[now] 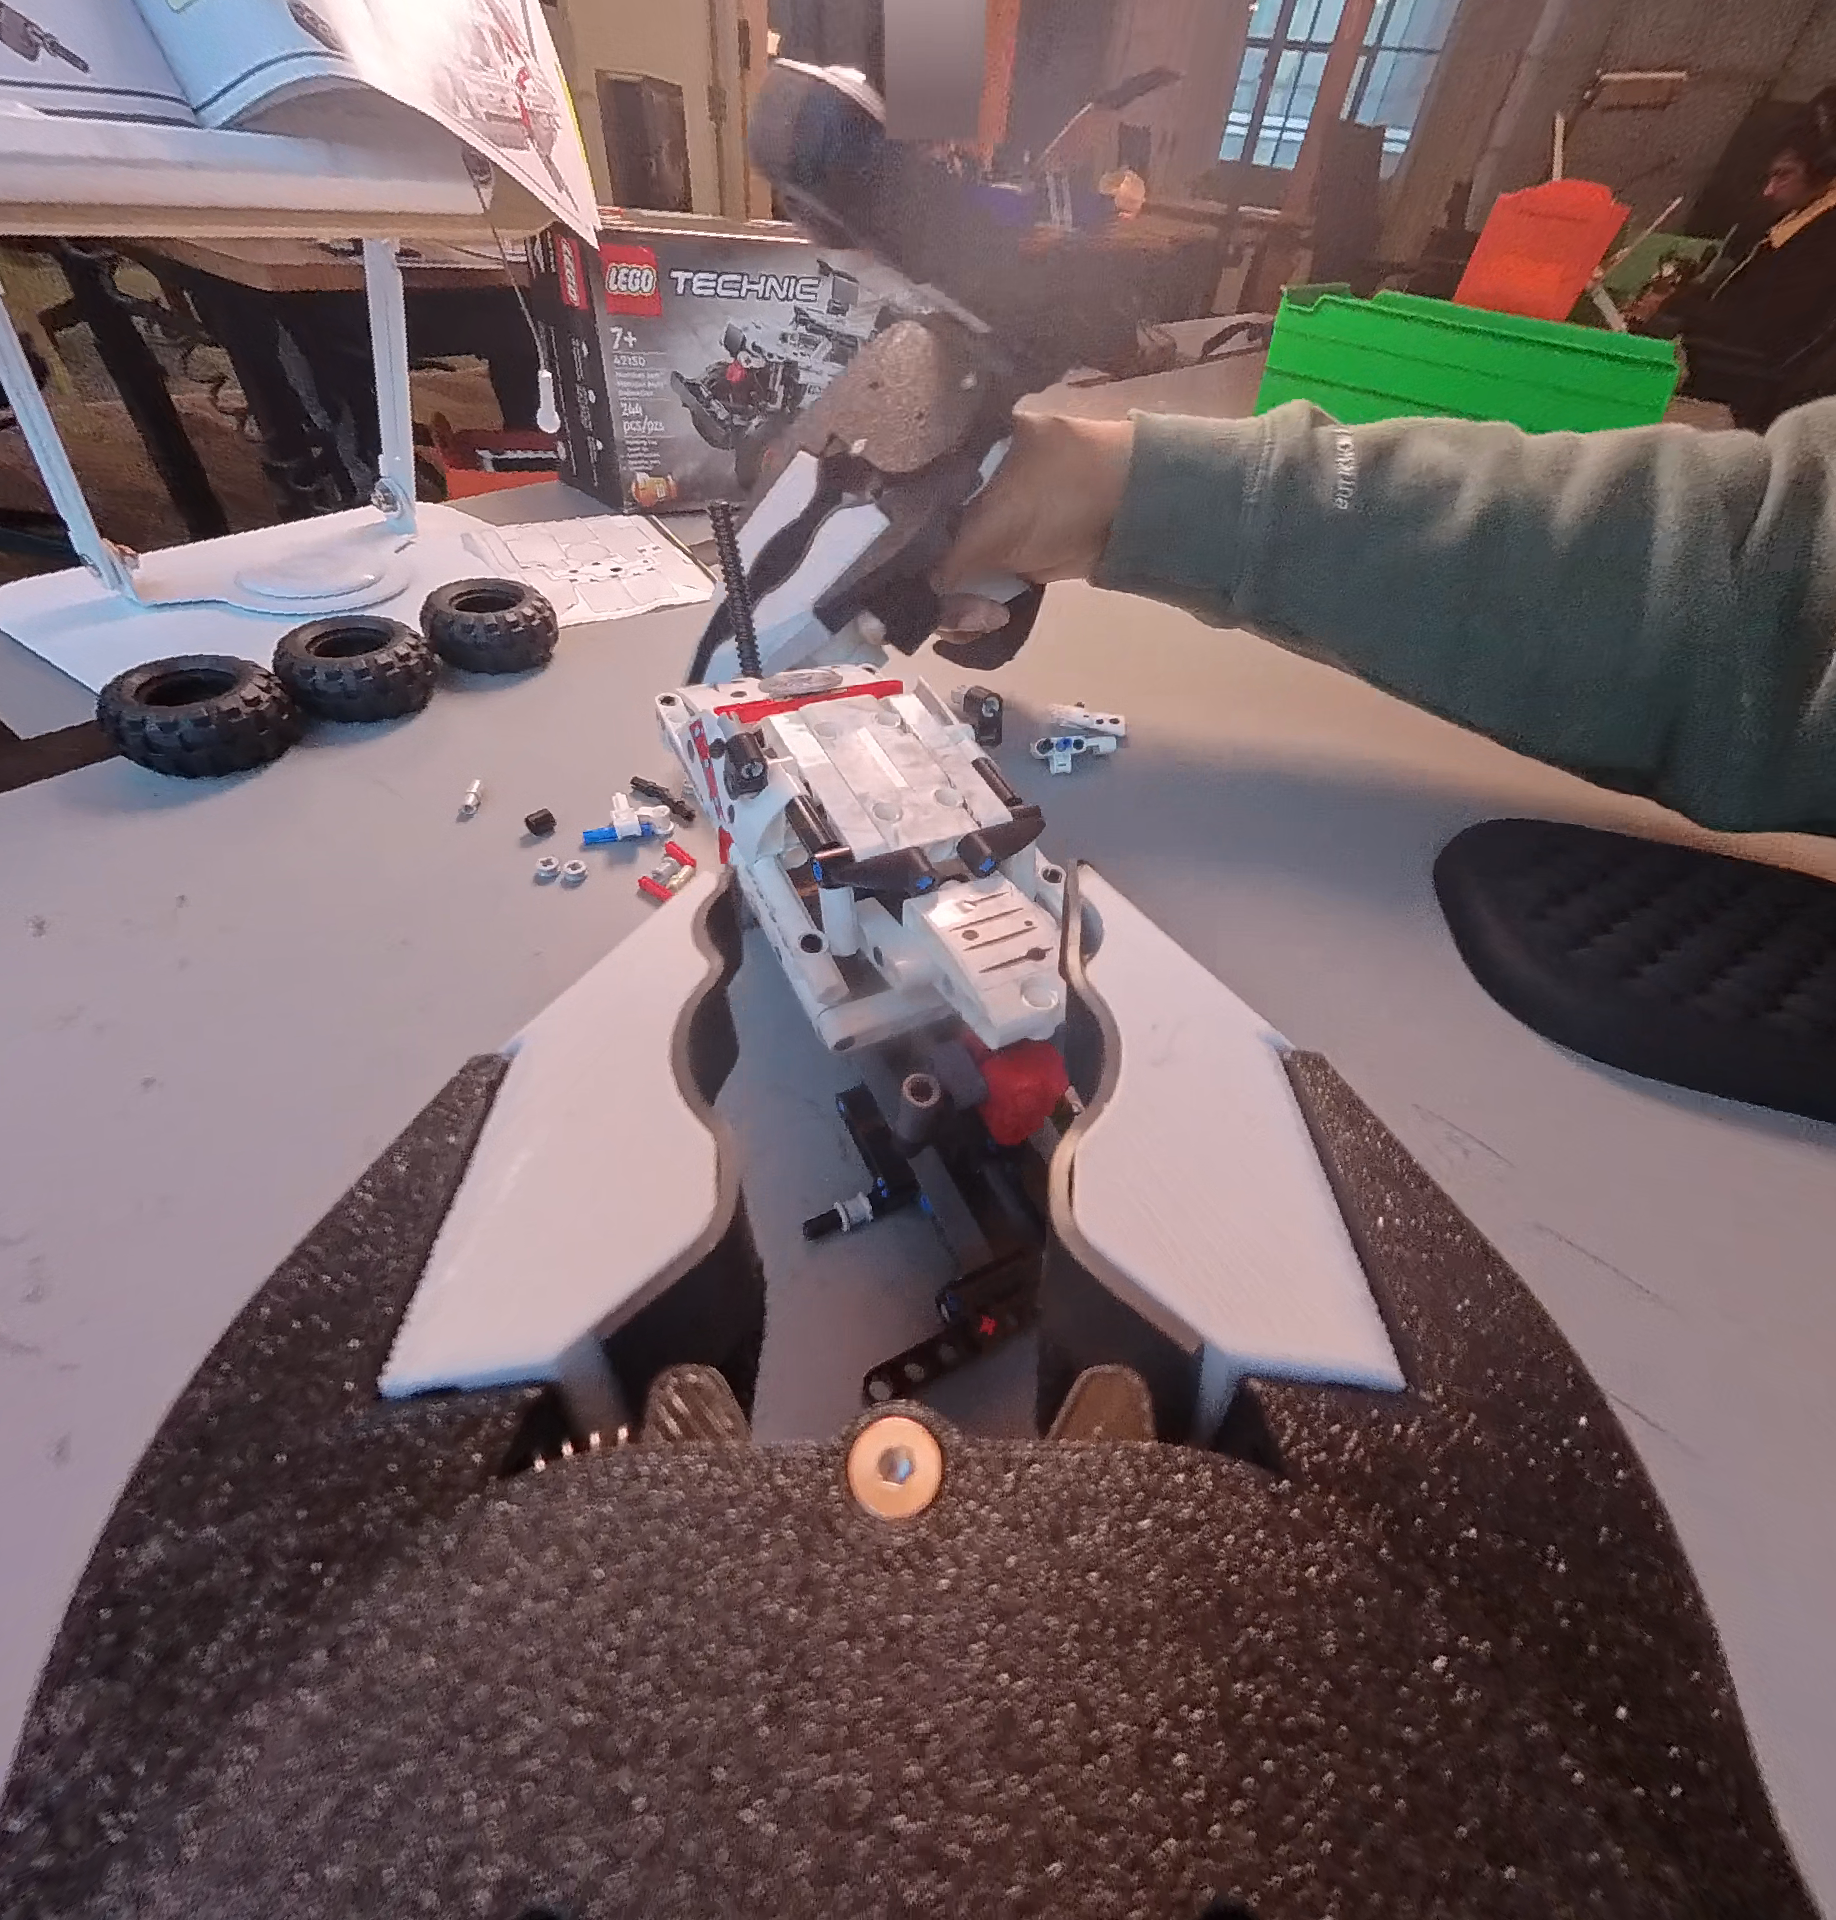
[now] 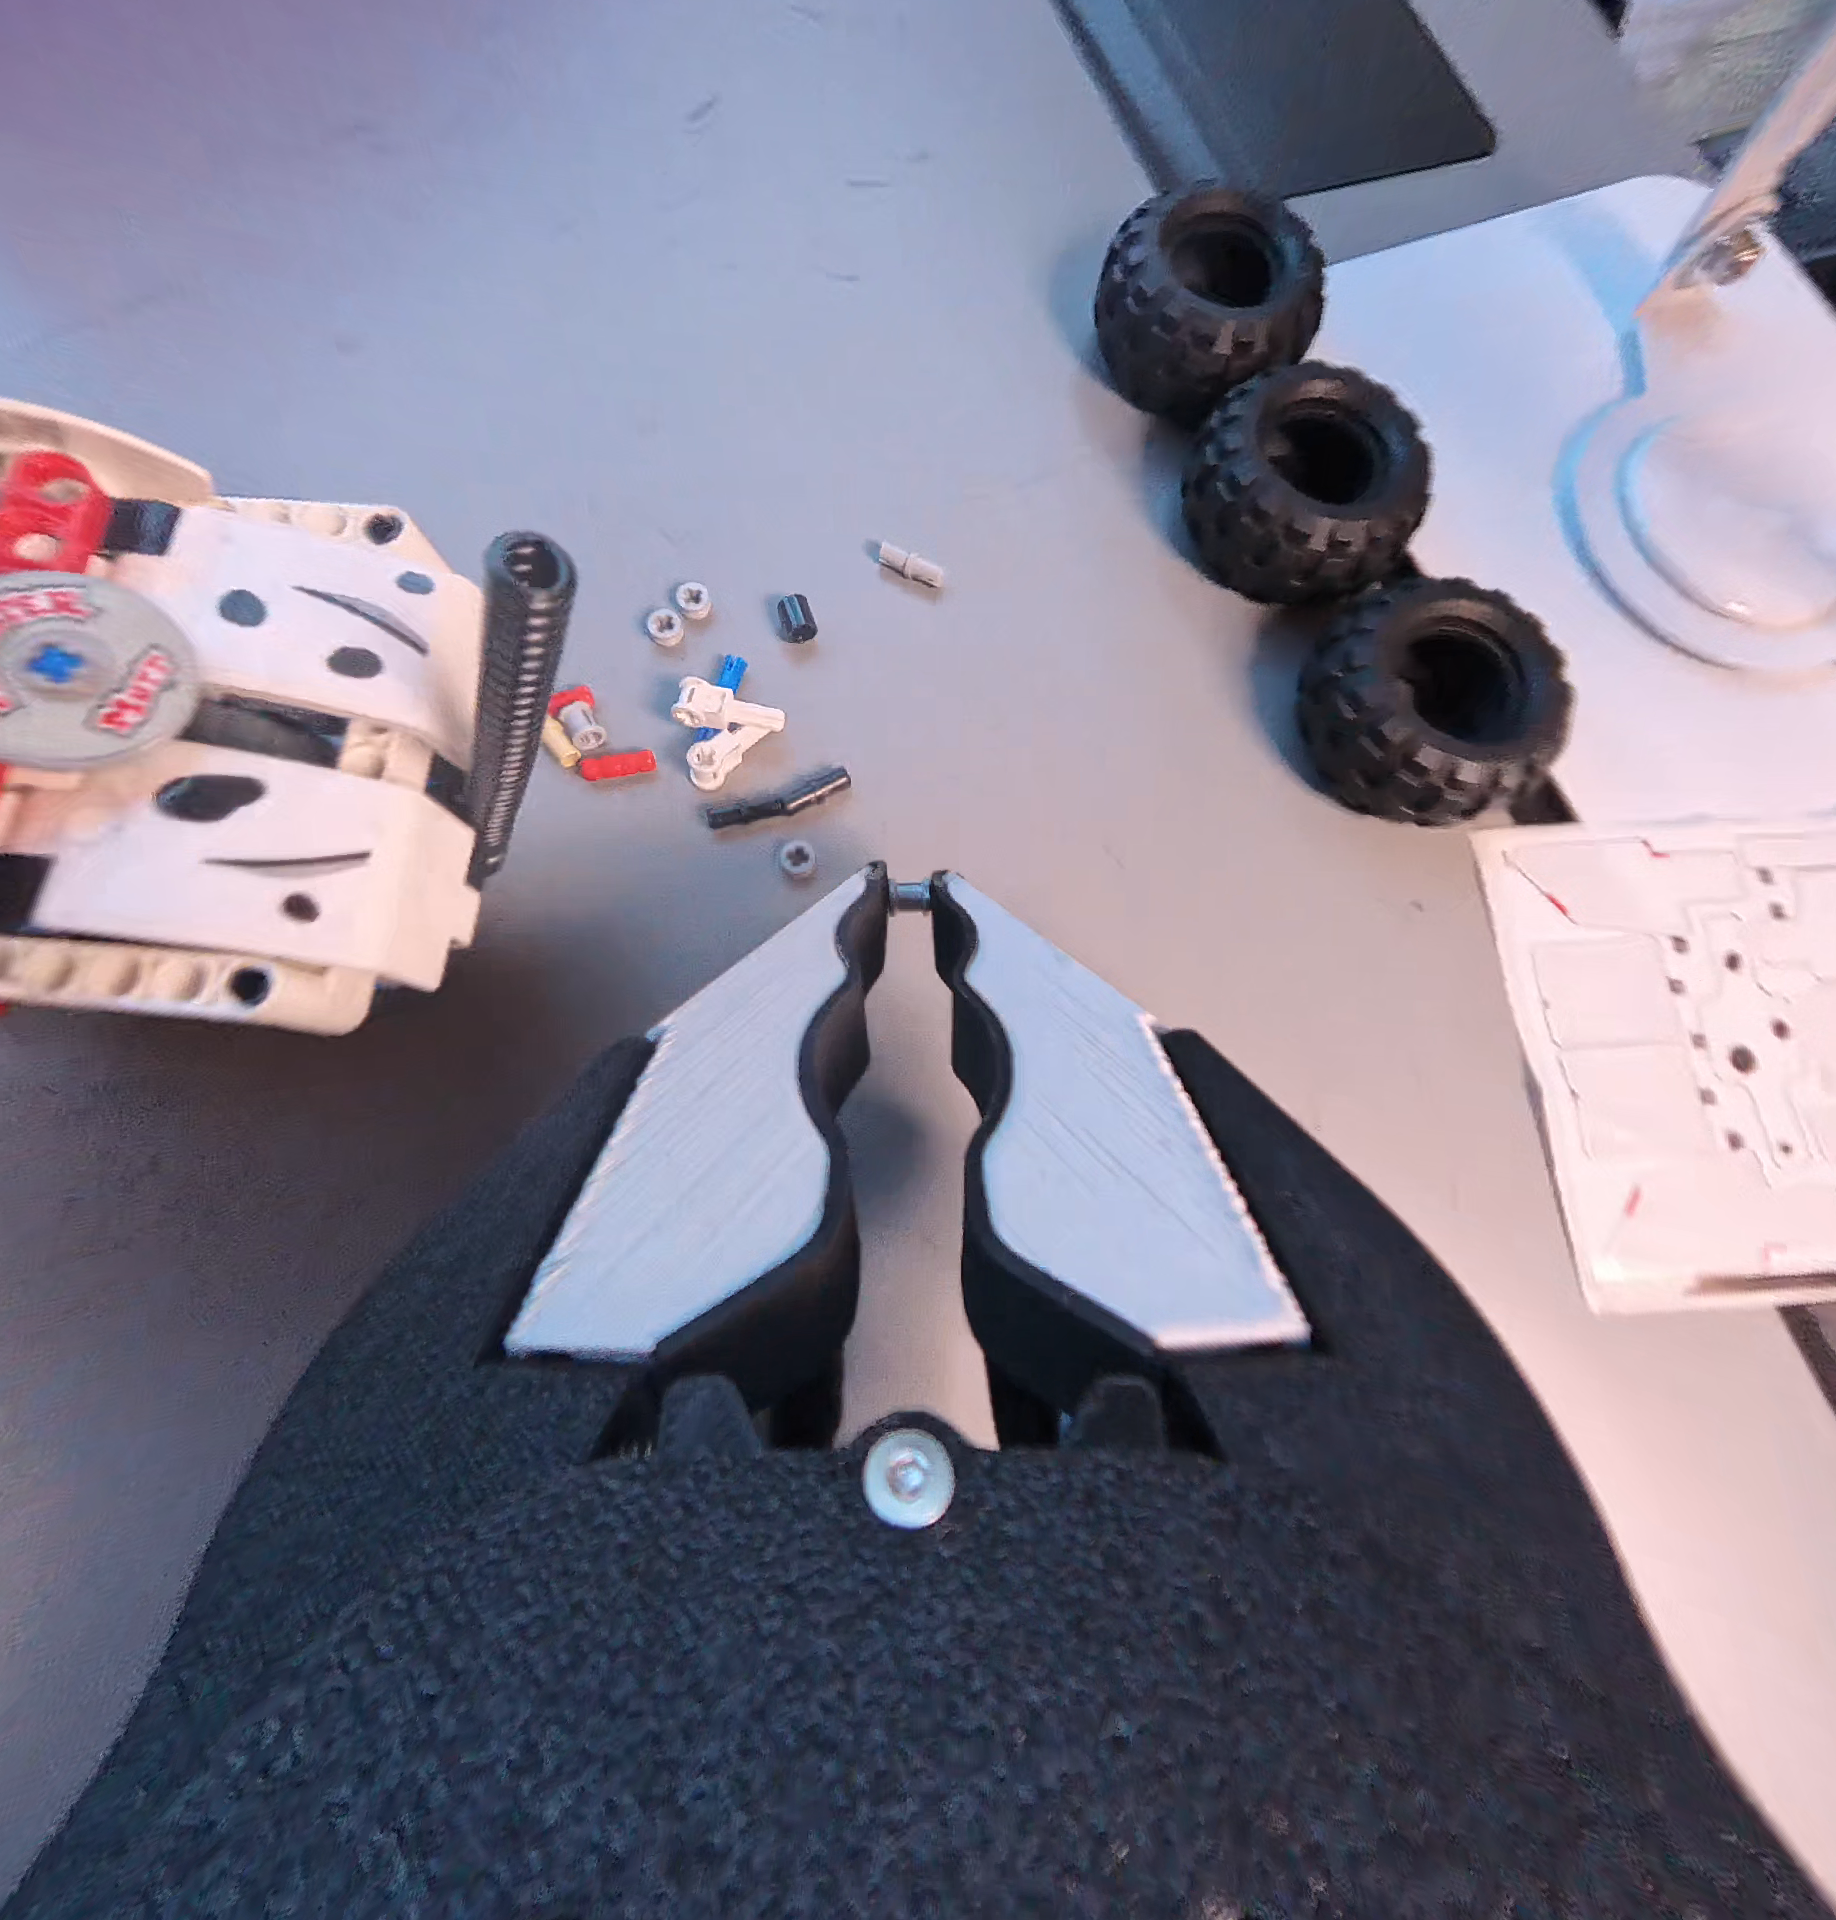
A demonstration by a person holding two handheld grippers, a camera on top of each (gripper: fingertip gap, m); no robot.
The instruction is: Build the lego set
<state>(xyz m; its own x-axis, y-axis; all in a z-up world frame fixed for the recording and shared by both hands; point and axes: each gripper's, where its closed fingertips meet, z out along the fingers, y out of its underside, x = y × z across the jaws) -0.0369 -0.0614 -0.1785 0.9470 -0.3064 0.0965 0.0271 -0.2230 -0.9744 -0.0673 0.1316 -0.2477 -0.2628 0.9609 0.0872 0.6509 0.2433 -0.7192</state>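
While our left tool clamps the truck model steady on the worktop, our right tool pinches a small grey pin at its tips, ready for fitting.

Around my right gripper, loose small parts crowd the grey table ahead; three tyres and a sticker sheet block the right, the truck model the left.

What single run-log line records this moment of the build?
left gripper: shut on truck model | right gripper: shut on small grey pin | three tyres: loose on table
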